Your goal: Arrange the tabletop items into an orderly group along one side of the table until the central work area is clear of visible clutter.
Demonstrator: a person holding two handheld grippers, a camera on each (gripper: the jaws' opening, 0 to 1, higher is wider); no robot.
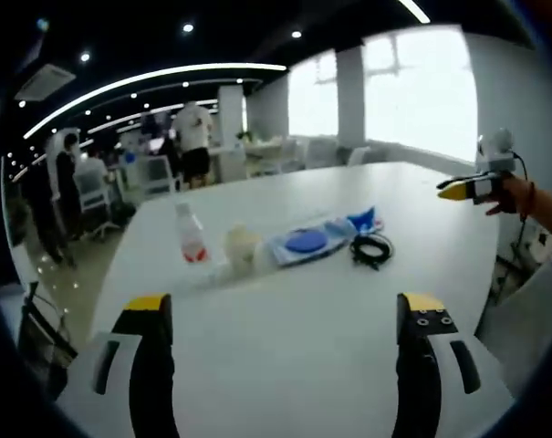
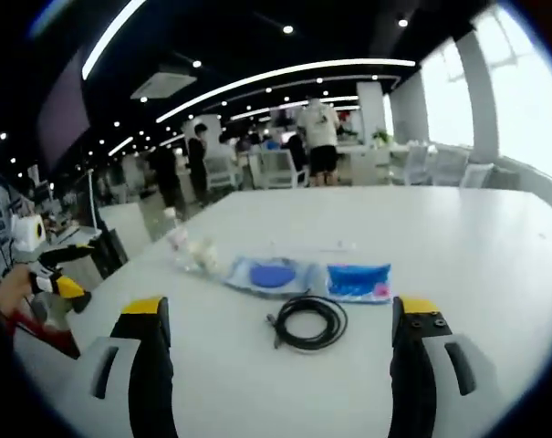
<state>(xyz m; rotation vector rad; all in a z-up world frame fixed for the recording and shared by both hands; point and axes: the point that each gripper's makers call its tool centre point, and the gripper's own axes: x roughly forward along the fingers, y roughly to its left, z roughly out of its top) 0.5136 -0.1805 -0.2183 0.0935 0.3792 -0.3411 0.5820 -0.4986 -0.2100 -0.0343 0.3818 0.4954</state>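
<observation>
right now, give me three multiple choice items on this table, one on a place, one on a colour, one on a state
1. In the right gripper view, where does the black cable lie?
A. nearer the camera than the blue pouches
B. on top of the bottle
C. on the floor

2. What colour is the bottle's label band?
A. green
B. red
C. black

3. How does the right claw stand?
A. shut on the cable
C. shut on the bottle
B. open, holding nothing

Answers:
1 A: the coil sits on the table in front of the round blue pouch and the flat blue pouch.
2 B: a red band shows low on the clear bottle.
3 B: both jaws stand wide apart with bare table between them; the left claw looks the same.
</observation>
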